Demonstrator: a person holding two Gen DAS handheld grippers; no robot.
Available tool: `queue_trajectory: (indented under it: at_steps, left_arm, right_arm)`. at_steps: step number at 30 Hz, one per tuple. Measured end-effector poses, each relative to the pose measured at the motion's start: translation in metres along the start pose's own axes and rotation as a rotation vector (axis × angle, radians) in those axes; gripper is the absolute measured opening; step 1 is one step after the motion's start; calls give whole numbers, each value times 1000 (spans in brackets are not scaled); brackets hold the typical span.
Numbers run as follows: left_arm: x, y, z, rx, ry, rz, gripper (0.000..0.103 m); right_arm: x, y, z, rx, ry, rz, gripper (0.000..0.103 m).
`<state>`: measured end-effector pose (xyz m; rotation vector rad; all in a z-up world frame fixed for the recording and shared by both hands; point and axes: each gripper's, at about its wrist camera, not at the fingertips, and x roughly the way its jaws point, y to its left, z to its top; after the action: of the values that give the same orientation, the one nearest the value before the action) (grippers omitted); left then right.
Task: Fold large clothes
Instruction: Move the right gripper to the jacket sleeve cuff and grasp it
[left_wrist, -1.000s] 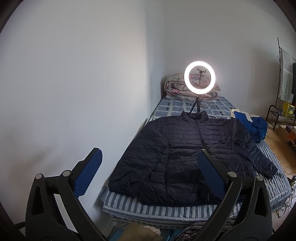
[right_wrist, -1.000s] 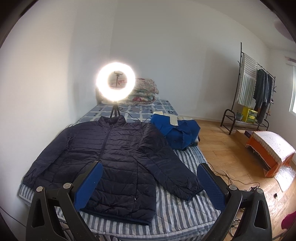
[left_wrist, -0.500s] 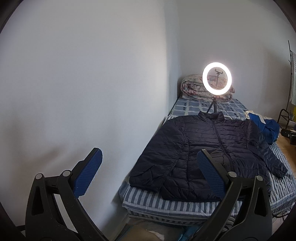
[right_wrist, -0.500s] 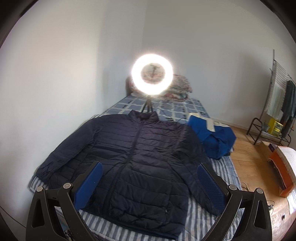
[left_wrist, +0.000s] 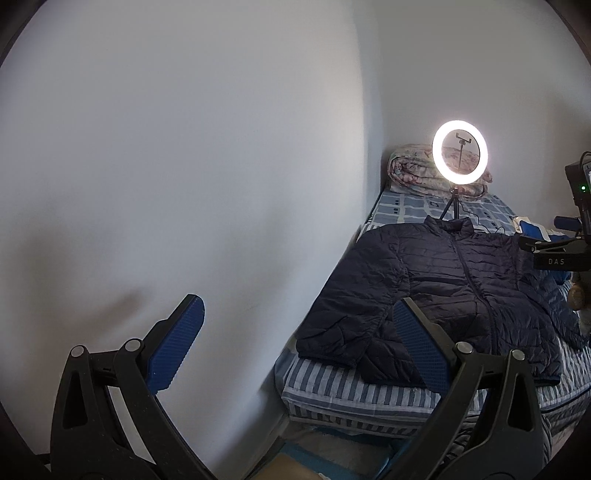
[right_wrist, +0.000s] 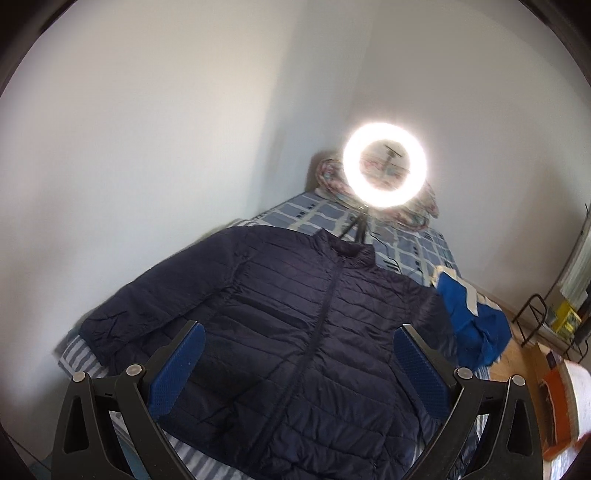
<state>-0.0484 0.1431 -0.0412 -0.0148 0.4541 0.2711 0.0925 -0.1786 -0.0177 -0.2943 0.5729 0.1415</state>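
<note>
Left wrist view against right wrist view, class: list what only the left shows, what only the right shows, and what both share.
Only the left wrist view shows the right gripper entering from the right edge, and the striped mattress's near end.

Only the right wrist view shows the wooden floor, a black rack and an orange box.

Both show the navy puffer jacket spread flat, the lit ring light, the folded floral quilt and blue clothing. Each view's own gripper is open.

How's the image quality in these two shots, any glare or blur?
Right wrist view: the ring light blooms into a white halo, washing out its centre, and the wall and bed edges look motion-smeared. Left wrist view: sharper, the light stays a crisp ring; the jacket reads dark with little detail. Both bend straight lines, fisheye style.
</note>
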Motion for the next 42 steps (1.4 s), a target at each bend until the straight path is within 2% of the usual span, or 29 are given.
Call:
queue_trajectory:
  at_steps: [8,13,16,18,22,26,29,30,34,42]
  left_arm:
    - [-1,7,-5,-12,16,1,103]
    - [1,7,-13,-13,36,-25,103]
    - [3,5,-21,3,60,-28,103]
    - [3,3,-26,18,77,-23,103]
    - [9,3,-36,22,127,-20,103]
    - [16,2,-41,21,179,10,103]
    - [22,0,-44,24,218,29,103]
    - [24,-1,-45,27,227,27,103]
    - [28,-3,-47,47,247,40,103]
    - [38,1,-47,47,267,41,103]
  right_arm:
    - [16,53,19,-84,-16,83,103]
    - [35,77,20,-116,-6,146,101]
    - [50,94,17,-148,-25,238,100]
    - [62,107,15,-168,-17,313,94]
    - [91,143,11,-230,67,494,82]
    - [109,190,-2,-360,114,547,75]
    - [125,223,-16,-431,179,607,63]
    - [130,231,-20,-439,199,620,59]
    - [153,268,-39,-479,292,660,58]
    - [171,316,-58,-620,307,629,58]
